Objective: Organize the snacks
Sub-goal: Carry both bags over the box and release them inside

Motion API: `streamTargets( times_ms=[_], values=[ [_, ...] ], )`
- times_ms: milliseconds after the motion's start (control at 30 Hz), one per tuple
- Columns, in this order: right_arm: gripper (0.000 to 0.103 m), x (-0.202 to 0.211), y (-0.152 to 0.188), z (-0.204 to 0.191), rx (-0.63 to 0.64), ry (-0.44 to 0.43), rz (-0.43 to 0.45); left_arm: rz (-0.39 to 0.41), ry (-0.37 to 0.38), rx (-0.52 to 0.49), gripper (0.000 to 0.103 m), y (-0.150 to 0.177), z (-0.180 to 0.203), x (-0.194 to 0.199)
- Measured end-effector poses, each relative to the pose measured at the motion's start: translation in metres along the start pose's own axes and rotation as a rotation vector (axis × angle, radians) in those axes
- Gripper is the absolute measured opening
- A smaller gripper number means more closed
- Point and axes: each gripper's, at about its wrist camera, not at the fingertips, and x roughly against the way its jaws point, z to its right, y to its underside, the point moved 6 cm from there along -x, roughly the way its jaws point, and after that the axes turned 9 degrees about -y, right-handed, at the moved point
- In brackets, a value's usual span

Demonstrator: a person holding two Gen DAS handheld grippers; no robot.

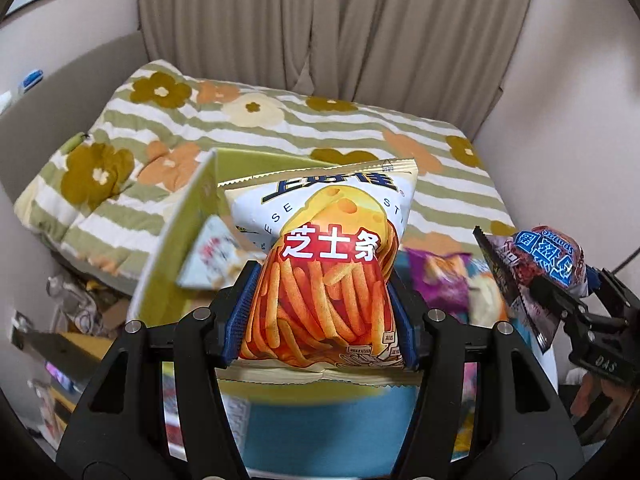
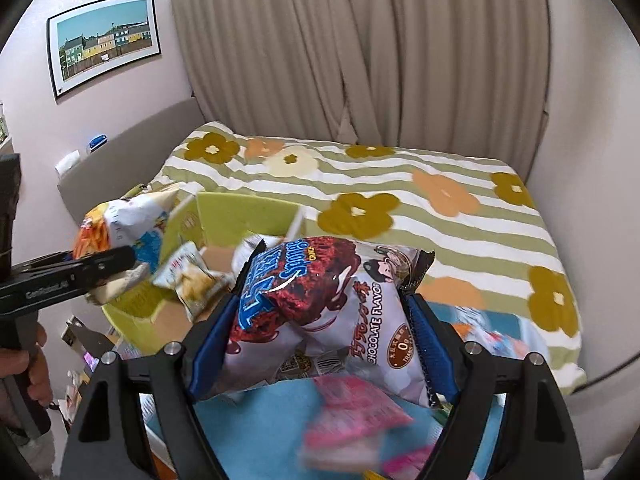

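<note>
Left wrist view: cheese-stick bag [image 1: 324,280] clamped between the left gripper [image 1: 322,312] fingers, raised before an open green box [image 1: 188,232]. Right wrist view: chocolate sponge-cake bag [image 2: 320,312] clamped between the right gripper [image 2: 320,332] fingers, above blurred snack packets [image 2: 352,412]. Behind lie a flowered striped quilt [image 2: 420,184] on the bed and curtains [image 2: 360,48].

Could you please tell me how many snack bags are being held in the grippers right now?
2. The cheese stick bag sits clamped in the left gripper; the chocolate sponge cake bag is clamped in the right gripper. Other loose bags lie blurred nearby, uncounted.
</note>
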Motion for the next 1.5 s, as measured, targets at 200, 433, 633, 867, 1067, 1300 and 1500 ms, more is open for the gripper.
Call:
streamTargets(
  times_ms=[200, 433, 633, 867, 1067, 1300, 1500],
  values=[
    [0.080, -0.063, -0.027, -0.035, -0.010, -0.004, -0.034, -0.069, 0.022, -0.036, 0.055, -0.044, -0.037, -0.068],
    [0.080, -0.113, -0.036, -0.050, -0.074, 0.030, -0.100, -0.173, 0.052, -0.086, 0.078, -0.065, -0.049, -0.142],
    [0.080, -0.134, -0.031, -0.059, -0.078, 0.052, -0.159, -0.194, 0.077, -0.083, 0.099, -0.065, -0.058, -0.164],
    [0.081, -0.142, -0.032, -0.076, -0.028, 0.017, -0.193, -0.196, 0.062, -0.054, 0.099, -0.043, -0.088, -0.137],
    [0.082, -0.153, -0.027, -0.096, 0.011, -0.013, -0.215, -0.180, 0.028, -0.021, 0.099, -0.035, -0.117, -0.121],
    [0.094, -0.174, -0.014, -0.110, 0.033, -0.050, -0.253, -0.203, 0.021, 0.019, 0.099, -0.019, -0.135, -0.117],
    [0.102, -0.172, -0.004, -0.110, 0.037, -0.049, -0.219, -0.215, 0.034, 0.023, 0.099, -0.009, -0.137, -0.116]
  ],
)
